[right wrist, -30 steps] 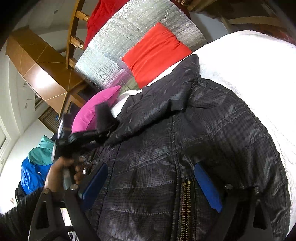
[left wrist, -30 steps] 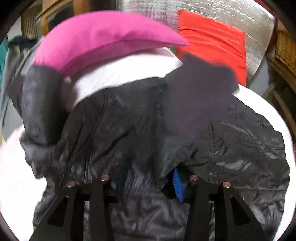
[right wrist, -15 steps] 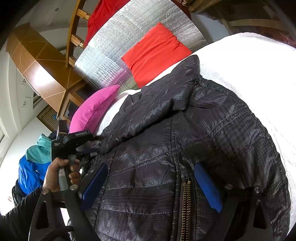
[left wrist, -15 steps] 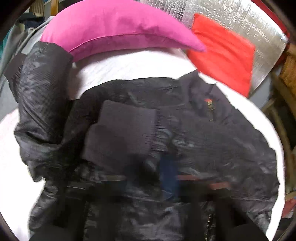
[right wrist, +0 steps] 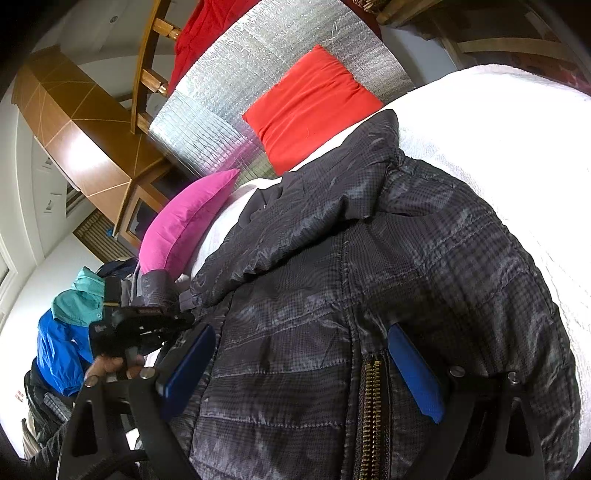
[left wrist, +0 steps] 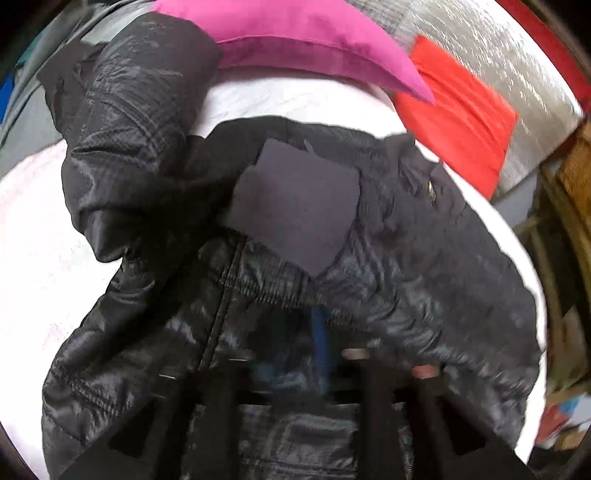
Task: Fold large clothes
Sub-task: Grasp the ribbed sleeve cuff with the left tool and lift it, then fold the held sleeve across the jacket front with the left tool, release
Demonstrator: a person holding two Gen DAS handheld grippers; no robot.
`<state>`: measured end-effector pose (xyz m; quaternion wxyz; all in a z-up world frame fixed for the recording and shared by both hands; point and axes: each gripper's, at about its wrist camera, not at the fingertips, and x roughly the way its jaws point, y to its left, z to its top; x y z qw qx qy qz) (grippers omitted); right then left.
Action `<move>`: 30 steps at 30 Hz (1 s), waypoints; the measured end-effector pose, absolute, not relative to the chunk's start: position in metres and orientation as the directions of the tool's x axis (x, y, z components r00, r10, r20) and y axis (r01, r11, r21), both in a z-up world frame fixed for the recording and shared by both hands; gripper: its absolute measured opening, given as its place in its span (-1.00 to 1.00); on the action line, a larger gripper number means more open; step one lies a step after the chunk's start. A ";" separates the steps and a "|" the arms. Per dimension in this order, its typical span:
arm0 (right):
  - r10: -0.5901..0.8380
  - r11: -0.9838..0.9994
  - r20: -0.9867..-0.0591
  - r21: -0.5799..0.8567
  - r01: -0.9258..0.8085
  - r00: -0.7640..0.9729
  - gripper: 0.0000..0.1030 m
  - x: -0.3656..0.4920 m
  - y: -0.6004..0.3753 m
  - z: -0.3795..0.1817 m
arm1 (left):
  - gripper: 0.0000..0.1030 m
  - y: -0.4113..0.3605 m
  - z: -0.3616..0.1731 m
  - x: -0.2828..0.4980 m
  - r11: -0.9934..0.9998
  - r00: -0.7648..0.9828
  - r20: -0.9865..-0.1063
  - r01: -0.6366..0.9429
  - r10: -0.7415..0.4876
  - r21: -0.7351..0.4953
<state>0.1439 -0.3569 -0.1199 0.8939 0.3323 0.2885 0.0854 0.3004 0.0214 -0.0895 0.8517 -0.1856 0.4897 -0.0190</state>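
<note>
A black quilted jacket (left wrist: 424, 258) (right wrist: 369, 258) lies on a white bed cover (left wrist: 37, 221) (right wrist: 498, 129). One sleeve is folded across its chest, with the knit cuff (left wrist: 295, 199) lying flat. The other sleeve (left wrist: 129, 129) rises bunched at the upper left. My left gripper (left wrist: 295, 350) (right wrist: 181, 319) is blurred at the jacket's near side; its jaws are opening, and the cuff lies free ahead of them. My right gripper (right wrist: 301, 369) stands wide open on the jacket's front, its blue pads (right wrist: 413, 373) on either side of the brass zip (right wrist: 371, 406).
A pink pillow (left wrist: 295, 33) (right wrist: 184, 221) and a red pillow (left wrist: 461, 122) (right wrist: 310, 107) lean on a silver padded mat (right wrist: 240, 92) at the bed's head. Blue and teal clothes (right wrist: 66, 332) are piled at the left, behind a hand (right wrist: 110, 365). Wooden furniture (right wrist: 92, 140) stands beyond.
My left gripper laid the sleeve across the jacket, let it go and drew back toward the jacket's left edge. The right gripper has kept still.
</note>
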 end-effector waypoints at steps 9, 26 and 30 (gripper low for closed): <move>0.343 0.768 -0.460 0.640 0.037 0.819 0.89 0.145 -0.355 -0.120 | 0.59 0.025 -0.092 0.347 0.878 0.491 -0.814 -0.179 -0.312 -0.445; 0.343 0.769 -0.462 0.638 0.038 0.818 0.90 0.146 -0.355 -0.120 | -0.33 0.020 -0.094 0.286 0.961 0.564 -0.816 -0.137 -0.125 -0.242; 0.334 0.780 -0.495 0.623 0.059 0.802 0.89 0.151 -0.352 -0.116 | -0.25 0.014 -0.096 0.276 0.979 0.588 -0.802 -0.085 -0.100 -0.184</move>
